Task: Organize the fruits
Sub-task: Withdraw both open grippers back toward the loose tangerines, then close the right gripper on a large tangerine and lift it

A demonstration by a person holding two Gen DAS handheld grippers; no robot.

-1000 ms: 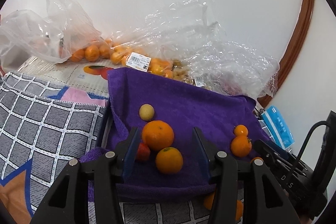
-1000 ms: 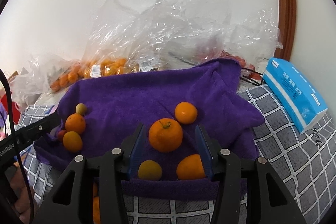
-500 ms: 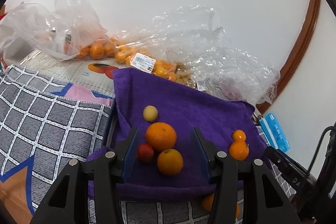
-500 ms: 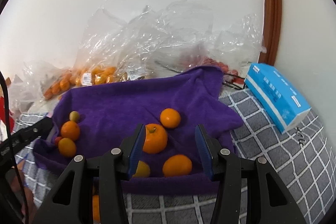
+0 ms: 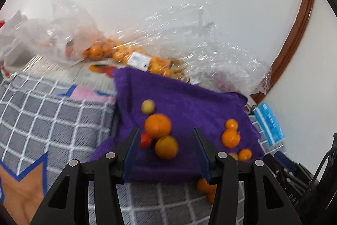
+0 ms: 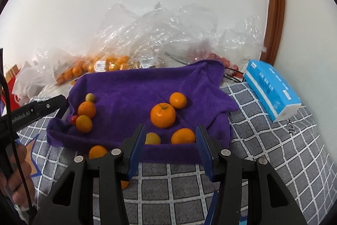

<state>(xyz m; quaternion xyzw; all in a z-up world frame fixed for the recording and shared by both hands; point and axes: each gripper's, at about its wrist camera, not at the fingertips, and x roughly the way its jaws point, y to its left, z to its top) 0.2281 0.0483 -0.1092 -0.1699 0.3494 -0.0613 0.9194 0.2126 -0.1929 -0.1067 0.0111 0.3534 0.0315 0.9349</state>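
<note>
Your left wrist view is blurring the purple towel (image 5: 189, 98) and its fruit. Crinkled plastic bags (image 6: 168, 35) are veiling what lies inside, and the right gripper's finger (image 6: 109, 161) is half hiding an orange (image 6: 96, 151).

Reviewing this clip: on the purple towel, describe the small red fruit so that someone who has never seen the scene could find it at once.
Start at the purple towel spread on the grey checked cover. At its left end sits a cluster of four fruits; the small red fruit is tucked at that cluster's outer left edge, against two oranges. It is the only red piece on the towel and the smallest.
</note>
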